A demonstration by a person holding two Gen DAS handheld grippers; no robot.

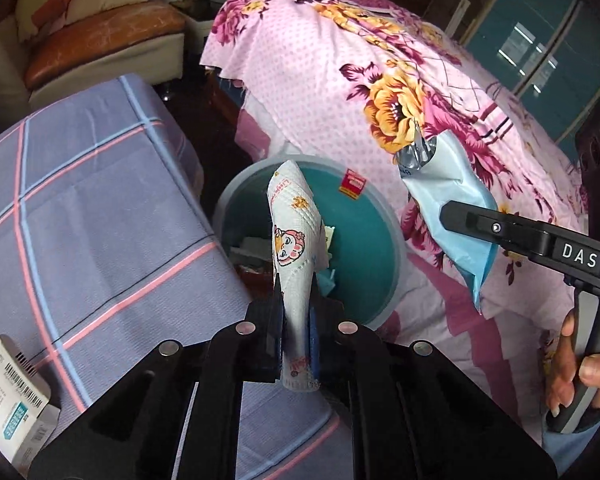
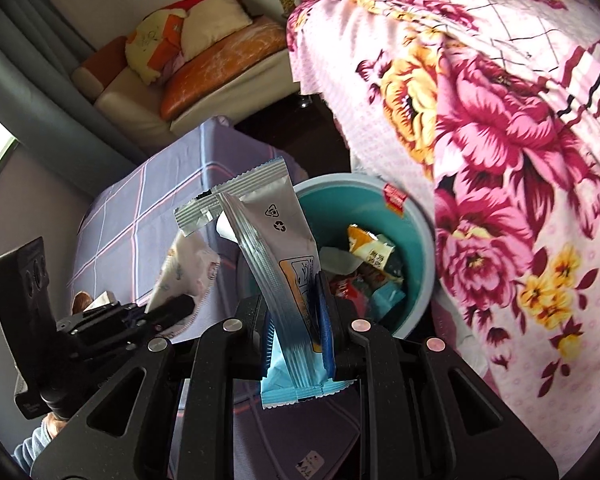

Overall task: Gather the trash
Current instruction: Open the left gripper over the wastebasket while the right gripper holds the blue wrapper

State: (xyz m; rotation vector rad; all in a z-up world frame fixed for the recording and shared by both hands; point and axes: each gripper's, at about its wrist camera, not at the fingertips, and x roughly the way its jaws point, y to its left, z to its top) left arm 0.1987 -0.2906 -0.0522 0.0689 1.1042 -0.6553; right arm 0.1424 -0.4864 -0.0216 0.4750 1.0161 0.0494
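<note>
A bed [image 1: 340,60] under a pink flowered sheet is filling the right side, and the desk [image 1: 80,200] in its lilac checked cloth is lying to the left. Between them the teal bin [image 1: 364,240] is standing on the floor, already holding wrappers. My left tool [image 1: 296,320] is clenching a printed paper napkin [image 1: 296,240], which is sticking up over the bin's near rim. My right tool [image 2: 296,312] is clamping a silver and blue torn packet [image 2: 276,248], also hanging above the bin's edge. A small white box [image 1: 12,400] is sitting on the desk's near corner.
</note>
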